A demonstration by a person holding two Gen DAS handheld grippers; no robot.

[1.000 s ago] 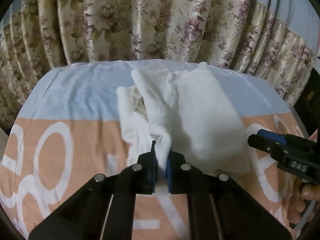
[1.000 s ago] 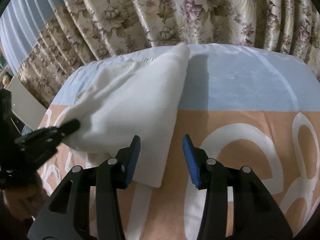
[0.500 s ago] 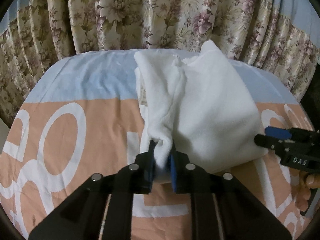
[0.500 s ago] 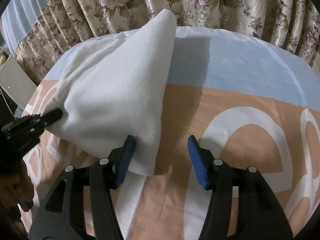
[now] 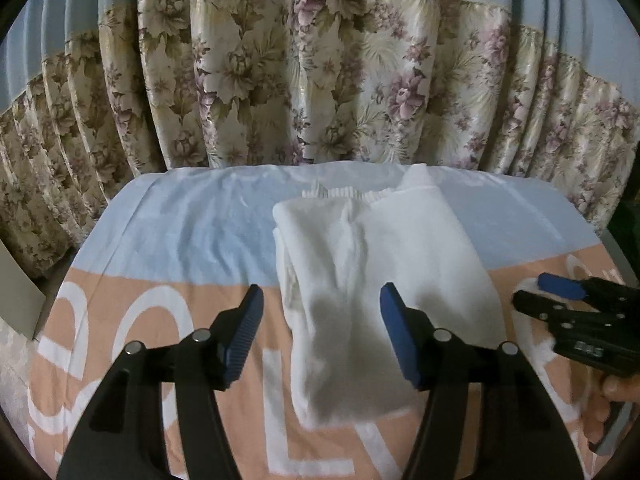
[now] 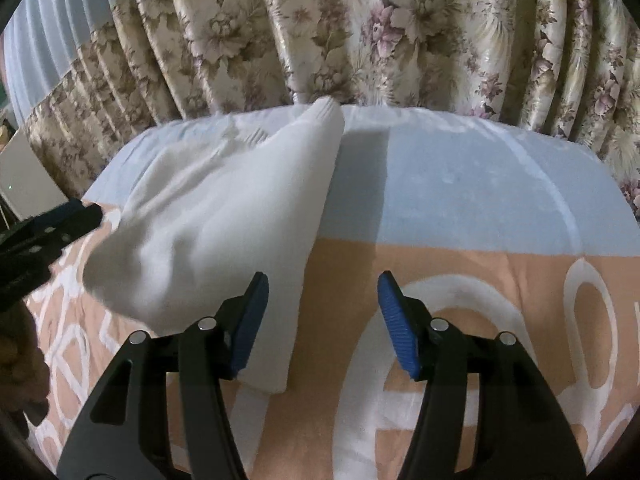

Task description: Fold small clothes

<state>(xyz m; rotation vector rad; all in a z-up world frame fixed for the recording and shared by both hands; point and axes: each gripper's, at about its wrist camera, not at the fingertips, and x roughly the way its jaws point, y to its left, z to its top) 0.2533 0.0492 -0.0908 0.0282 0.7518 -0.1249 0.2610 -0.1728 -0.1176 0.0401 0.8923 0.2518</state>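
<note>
Nearest in the left wrist view, the left gripper (image 5: pixel 320 334) stands with its blue pads (image 5: pixel 244 336) well apart; its jaws have just been opening, and nothing is pinched between them, though the near end of the white garment (image 5: pixel 384 280) lies on the surface in the gap beyond the tips. The garment is folded into a long bundle that runs away from the camera across a cloth (image 5: pixel 160 320) printed peach with big white letters near and pale blue farther off. Its ribbed edge shows at the far end, on the blue band. To the right of the garment, the right gripper (image 5: pixel 560 296) hangs just beside its edge, apart from it, with fingers (image 5: pixel 612 392) of the person's hand below it. In the right wrist view the right gripper (image 6: pixel 322 316) also has its jaws parted and empty; they have been opening too. Its left pad (image 6: pixel 250 320) sits in front of the garment's (image 6: pixel 224 232) near right corner; whether it touches the fabric I cannot tell. The left gripper (image 6: pixel 48 232) shows at the left edge, beside the garment. Behind everything hangs a flowered curtain (image 5: pixel 320 80).
</note>
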